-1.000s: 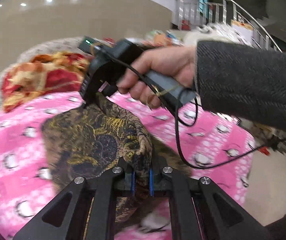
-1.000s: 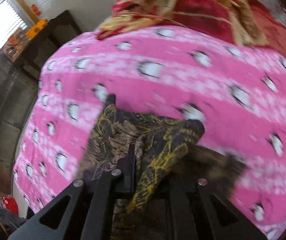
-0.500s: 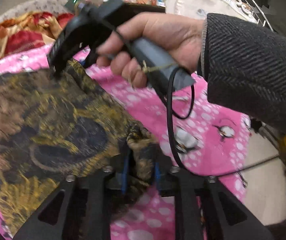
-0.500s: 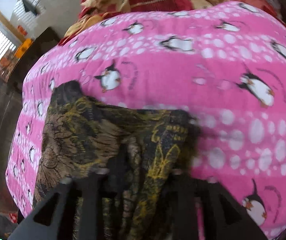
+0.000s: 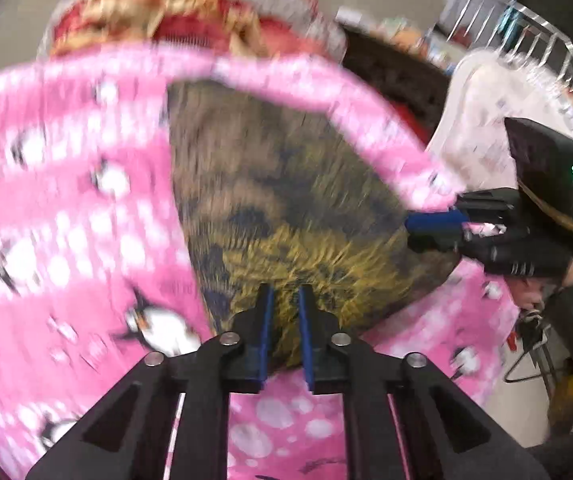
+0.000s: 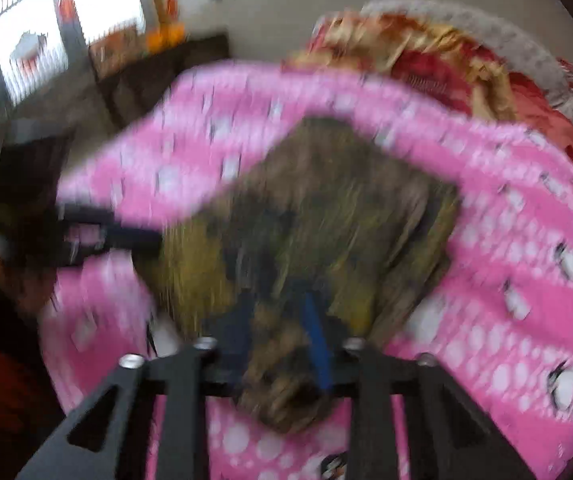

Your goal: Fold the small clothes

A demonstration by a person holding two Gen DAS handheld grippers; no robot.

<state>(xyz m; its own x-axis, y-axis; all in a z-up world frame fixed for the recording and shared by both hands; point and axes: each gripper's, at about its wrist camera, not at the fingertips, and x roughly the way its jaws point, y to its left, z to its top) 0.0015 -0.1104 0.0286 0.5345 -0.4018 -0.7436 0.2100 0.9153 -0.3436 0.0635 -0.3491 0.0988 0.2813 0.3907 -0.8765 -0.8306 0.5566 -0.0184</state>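
Observation:
A brown, black and yellow patterned garment (image 5: 286,200) lies spread flat on the pink penguin blanket (image 5: 66,220). My left gripper (image 5: 285,296) is shut on the garment's near edge, with yellow cloth showing between its blue pads. My right gripper (image 5: 418,232) comes in from the right and pinches the garment's right corner. In the blurred right wrist view the garment (image 6: 326,208) bunches up between the right gripper's (image 6: 278,312) fingers; its jaws are closing on that cloth. The left gripper (image 6: 146,240) shows there at the garment's left corner.
A red and gold quilt (image 5: 186,20) is heaped along the far side of the bed. A white chair back (image 5: 486,120) and a metal railing stand to the right. In the right wrist view a dark table (image 6: 146,72) stands beyond the bed's left side.
The garment hung bunched between the grippers; now it lies flat on the blanket. The right gripper swung from the far side down to the right corner. Both views have rolled and blurred.

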